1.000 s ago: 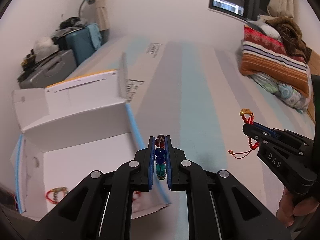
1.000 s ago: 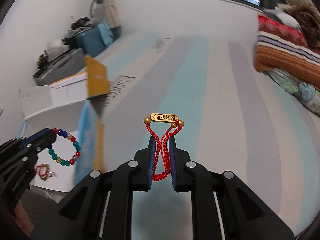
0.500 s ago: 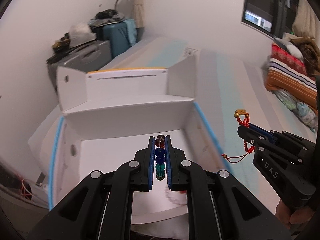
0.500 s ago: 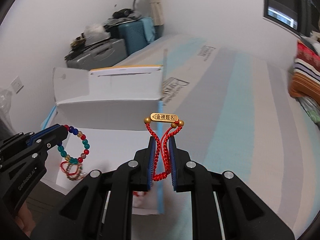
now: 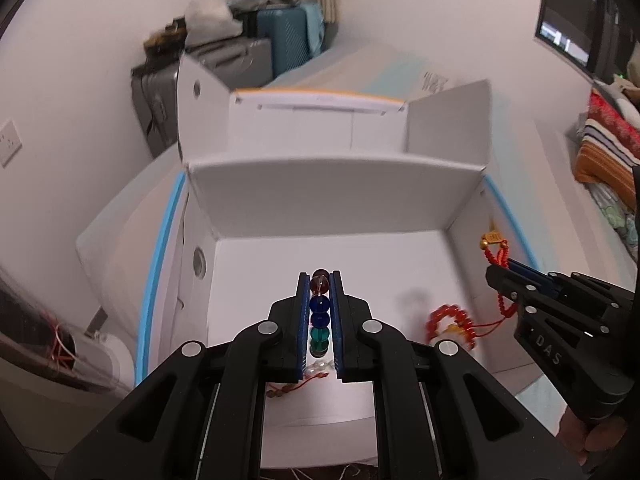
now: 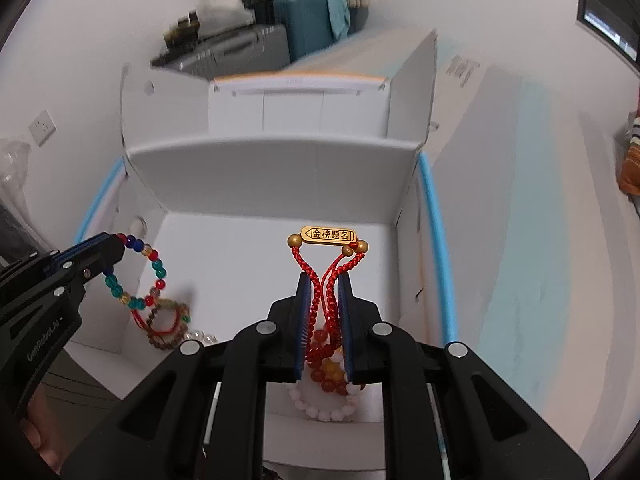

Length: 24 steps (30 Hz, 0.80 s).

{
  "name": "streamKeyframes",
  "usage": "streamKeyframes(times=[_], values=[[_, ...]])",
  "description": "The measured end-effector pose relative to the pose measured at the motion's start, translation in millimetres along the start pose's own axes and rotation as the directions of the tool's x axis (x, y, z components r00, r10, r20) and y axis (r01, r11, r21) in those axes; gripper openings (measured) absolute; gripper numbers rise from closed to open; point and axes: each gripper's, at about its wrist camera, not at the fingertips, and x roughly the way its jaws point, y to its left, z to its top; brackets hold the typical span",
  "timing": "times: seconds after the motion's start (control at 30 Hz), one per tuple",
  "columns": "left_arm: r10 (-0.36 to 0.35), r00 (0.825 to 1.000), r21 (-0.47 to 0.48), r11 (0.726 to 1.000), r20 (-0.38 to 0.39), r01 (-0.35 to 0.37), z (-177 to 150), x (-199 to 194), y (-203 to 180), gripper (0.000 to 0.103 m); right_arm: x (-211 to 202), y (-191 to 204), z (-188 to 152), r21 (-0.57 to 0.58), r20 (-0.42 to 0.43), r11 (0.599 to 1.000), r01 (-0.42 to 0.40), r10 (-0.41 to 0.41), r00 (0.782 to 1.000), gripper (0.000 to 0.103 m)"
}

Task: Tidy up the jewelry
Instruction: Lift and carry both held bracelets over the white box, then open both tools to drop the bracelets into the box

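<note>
White cardboard box (image 5: pixel 320 184) lies open beneath both grippers. Left gripper (image 5: pixel 320 316) clamps a multicoloured bead bracelet (image 6: pixel 136 272); right gripper (image 6: pixel 324 312) clamps a red cord bracelet (image 6: pixel 328 264). Only the right view shows the pale bead bracelet (image 6: pixel 324 412) inside.

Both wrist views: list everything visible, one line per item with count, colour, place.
Box: 1, white with blue edging, open, below both grippers.
Bead bracelet: 1, blue, green, red and amber, held over the box's left side.
Cord bracelet: 1, red with a gold tag, held over the box's middle.
Loose bracelets: several, red, brown and white, on the box floor; exact count unclear.
Suitcases: 2, teal and grey, against the far wall.
Bedding: 1 pile, striped red, orange and white, far right.
Wall socket: 1, white, left wall.
Left gripper: black, blue pads, shut on the bead bracelet.
Right gripper: black, blue pads, shut on the cord bracelet.
</note>
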Motion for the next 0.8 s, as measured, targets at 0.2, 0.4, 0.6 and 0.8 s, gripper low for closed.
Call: streamKeyframes(times=[0.2, 0.4, 0.6, 0.8], values=[[0.000, 0.998, -0.005, 1.000, -0.058, 0.000, -5, 26, 7, 0.009, 29, 1, -5, 0.006, -0.088, 1.000, 0.022, -0.021, 0.996, 0.013], [0.004, 0.996, 0.007, 1.000, -0.088, -0.004, -7, 40, 4, 0.009, 42, -3, -7, 0.028, -0.117, 0.999, 0.017, -0.013, 0.993, 0.015], [0.021, 0.995, 0.001, 1.000, -0.094, -0.021, -10, 43, 4, 0.011, 44, -3, -8, 0.024, -0.116, 1.000, 0.016, -0.013, 0.993, 0.024], [0.037, 0.995, -0.015, 0.999, -0.093, -0.039, -10, 39, 7, 0.025, 38, -2, -10, 0.017, -0.101, 1.000, 0.006, -0.004, 0.995, 0.045]])
